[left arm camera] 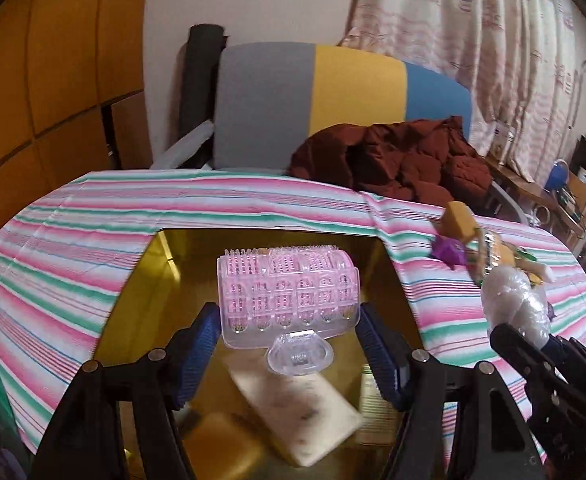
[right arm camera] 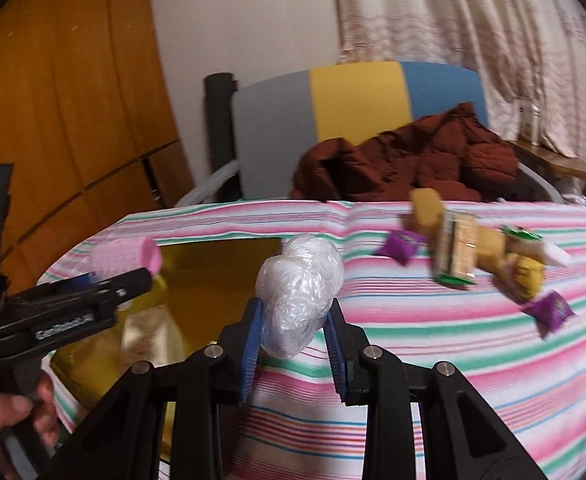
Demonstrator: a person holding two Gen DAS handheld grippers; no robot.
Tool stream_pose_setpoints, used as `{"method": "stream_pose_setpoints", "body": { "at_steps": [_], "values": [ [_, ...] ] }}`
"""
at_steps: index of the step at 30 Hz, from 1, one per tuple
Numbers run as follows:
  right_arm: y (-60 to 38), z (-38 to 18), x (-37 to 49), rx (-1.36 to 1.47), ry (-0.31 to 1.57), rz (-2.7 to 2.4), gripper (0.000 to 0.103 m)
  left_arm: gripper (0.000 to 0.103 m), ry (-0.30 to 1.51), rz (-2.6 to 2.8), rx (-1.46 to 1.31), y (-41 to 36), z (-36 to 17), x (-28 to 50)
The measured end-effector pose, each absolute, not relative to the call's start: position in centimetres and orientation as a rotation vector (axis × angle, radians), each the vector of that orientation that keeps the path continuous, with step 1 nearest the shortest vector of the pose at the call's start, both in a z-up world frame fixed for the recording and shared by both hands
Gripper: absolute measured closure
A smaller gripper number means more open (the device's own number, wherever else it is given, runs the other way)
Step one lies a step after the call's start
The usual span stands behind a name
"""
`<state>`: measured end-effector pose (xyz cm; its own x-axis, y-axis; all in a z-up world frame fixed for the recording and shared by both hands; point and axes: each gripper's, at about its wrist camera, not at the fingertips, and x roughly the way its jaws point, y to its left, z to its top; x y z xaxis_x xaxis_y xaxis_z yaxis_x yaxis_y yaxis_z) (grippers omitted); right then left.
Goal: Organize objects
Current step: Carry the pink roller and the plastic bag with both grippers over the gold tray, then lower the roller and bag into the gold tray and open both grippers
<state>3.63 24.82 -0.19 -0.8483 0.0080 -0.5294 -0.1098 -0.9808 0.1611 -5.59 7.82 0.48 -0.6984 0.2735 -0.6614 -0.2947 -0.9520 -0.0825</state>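
Observation:
My left gripper (left arm camera: pixel 289 312) is shut on a pink hair roller in a clear spiked clip (left arm camera: pixel 289 288), held above an open gold box (left arm camera: pixel 173 280). A cream packet (left arm camera: pixel 305 412) lies inside the box. My right gripper (right arm camera: pixel 295 304) is shut on a white bundle wrapped in clear plastic (right arm camera: pixel 299 280), above the striped tablecloth (right arm camera: pixel 453 360) just right of the gold box (right arm camera: pixel 213 280). The right wrist view shows the left gripper (right arm camera: pixel 133 280) with the roller (right arm camera: pixel 127 258) at the left. The left wrist view shows the bundle (left arm camera: pixel 513 296) at the right.
A pile of snack packets (right arm camera: pixel 465 252) with purple sachets (right arm camera: pixel 549 310) lies on the cloth to the right. Behind the table stands a grey, yellow and blue chair (left arm camera: pixel 313 100) with a brown jacket (left arm camera: pixel 393 160) on it. A person's hand (right arm camera: pixel 13 416) holds the left gripper's handle.

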Motion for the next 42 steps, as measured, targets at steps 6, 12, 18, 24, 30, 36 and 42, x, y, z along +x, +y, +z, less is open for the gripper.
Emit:
{"method": "stream_pose_setpoints", "body": {
  "at_steps": [6, 12, 18, 24, 30, 36, 42],
  "values": [
    [22.3, -0.8, 1.0, -0.930, 0.256, 2.984, 0.072, 0.033, -0.014, 2.678, -1.083, 4.8, -0.5, -7.3],
    [22.0, -1.7, -1.7, -1.014, 0.276, 2.959, 0.072, 0.033, -0.034, 2.701, -1.131, 2.9, -1.7, -8.5],
    [21.5, -2.3, -4.0, -1.053, 0.259, 2.945, 0.072, 0.033, -0.065, 2.706, -1.181, 1.7, -2.9, -9.4],
    [21.6, -3.6, -5.6, -1.105, 0.249, 2.910, 0.072, 0.033, -0.085, 2.703, -1.218, 1.1, -3.8, -10.1],
    [22.3, -4.9, -6.8, -1.214, 0.324, 2.883, 0.067, 0.033, -0.113, 2.694, -1.251, 0.6, -4.3, -10.6],
    [21.8, -3.1, -3.9, -1.074, 0.347, 2.949, 0.037, 0.033, -0.104, 2.696, -1.250, 0.8, -4.4, -10.9],
    [22.2, -1.9, -0.9, -0.988, 0.406, 2.969, 0.036, 0.032, -0.054, 2.730, -1.278, 1.5, -4.3, -11.8]
  ]
}}
